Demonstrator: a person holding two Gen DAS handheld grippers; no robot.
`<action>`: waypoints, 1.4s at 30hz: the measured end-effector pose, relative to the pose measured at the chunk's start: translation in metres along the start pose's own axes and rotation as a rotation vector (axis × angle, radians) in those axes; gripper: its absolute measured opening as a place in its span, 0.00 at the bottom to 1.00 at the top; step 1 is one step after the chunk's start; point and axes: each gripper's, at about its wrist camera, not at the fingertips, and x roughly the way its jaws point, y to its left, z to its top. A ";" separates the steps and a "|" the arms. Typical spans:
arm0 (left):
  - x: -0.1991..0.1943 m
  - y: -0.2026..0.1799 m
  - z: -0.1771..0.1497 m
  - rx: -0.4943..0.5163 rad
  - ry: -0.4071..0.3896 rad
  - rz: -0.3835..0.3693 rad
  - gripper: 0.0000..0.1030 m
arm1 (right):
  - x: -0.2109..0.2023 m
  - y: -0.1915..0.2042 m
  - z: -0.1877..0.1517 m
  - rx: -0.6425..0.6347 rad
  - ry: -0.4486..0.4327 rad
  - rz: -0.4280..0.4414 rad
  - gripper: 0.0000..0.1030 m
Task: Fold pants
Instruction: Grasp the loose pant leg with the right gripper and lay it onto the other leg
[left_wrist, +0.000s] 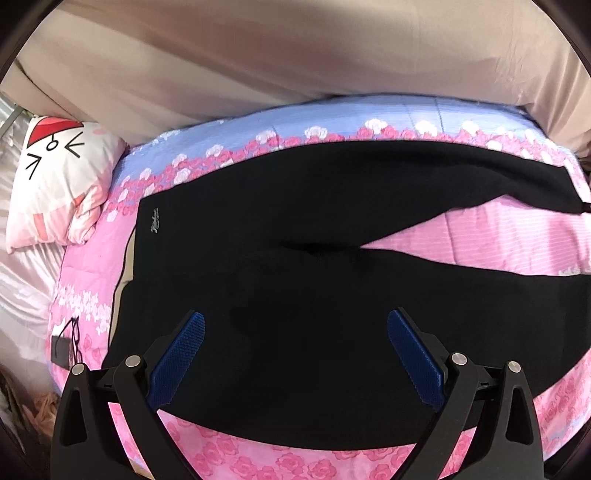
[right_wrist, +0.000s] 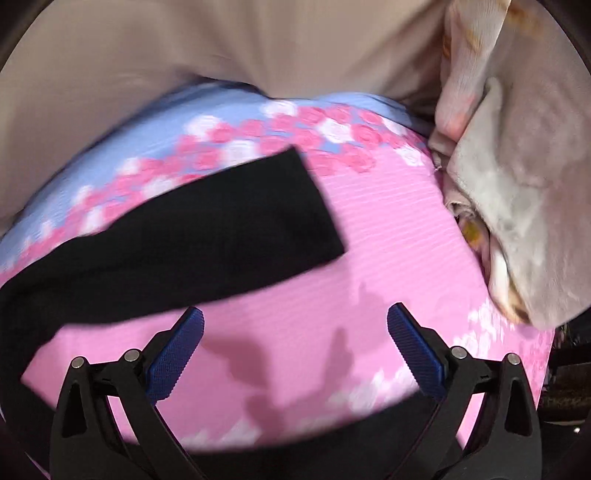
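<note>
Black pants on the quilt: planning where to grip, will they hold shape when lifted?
Probably not. The black pants lie limp and flat on the quilt, so they would likely sag. The legs, spread apart, may swing separately.

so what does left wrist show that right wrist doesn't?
Left wrist only: the waistband end of the black pants with a small logo, a cartoon pillow, and the left gripper, open above the fabric. Right wrist only: one leg's cuff end, a grey blanket, and the right gripper, open over bare quilt. Both: pants spread unfolded on the pink floral quilt.
</note>
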 end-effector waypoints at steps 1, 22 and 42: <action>0.002 -0.003 0.000 0.000 0.007 0.005 0.95 | 0.008 -0.005 0.005 0.002 -0.004 -0.014 0.93; 0.012 -0.042 0.002 -0.005 0.044 0.005 0.95 | -0.002 -0.040 0.037 -0.148 -0.052 -0.096 0.16; 0.018 0.053 -0.015 -0.154 0.054 0.066 0.95 | -0.070 0.211 -0.060 -0.791 -0.002 0.462 0.10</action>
